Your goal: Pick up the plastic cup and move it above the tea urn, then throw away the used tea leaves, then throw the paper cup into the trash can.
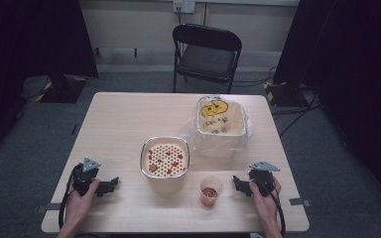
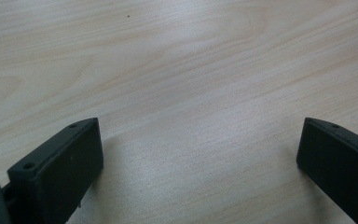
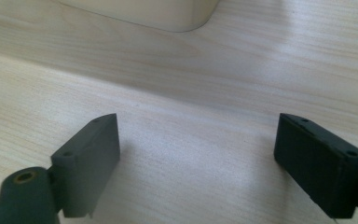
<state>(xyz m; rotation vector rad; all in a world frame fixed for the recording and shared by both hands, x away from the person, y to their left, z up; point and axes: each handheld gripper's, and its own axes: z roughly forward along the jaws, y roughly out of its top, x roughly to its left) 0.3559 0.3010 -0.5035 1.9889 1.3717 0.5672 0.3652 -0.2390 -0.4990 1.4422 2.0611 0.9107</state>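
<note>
**Both claws wide open and empty on the counter**

On the light wood counter [image 1: 119, 119] a cream square tub [image 1: 164, 168] sits near the centre, its top dotted with small white pieces and red bits. At its 1 o'clock a second cream container [image 1: 221, 119] sits in clear plastic wrap, a yellow shape and dark marks on its film. At the tub's 4 o'clock stands a small clear cup [image 1: 210, 191] with reddish contents.

Your left claw [image 1: 110, 185] lies at the tub's 8 o'clock, jaws spread wide over bare wood, holding nothing. Your right claw [image 1: 237, 183] lies just beside the cup at its 3 o'clock, jaws equally wide and empty, with the tub's corner ahead. Both claws point inward.
</note>
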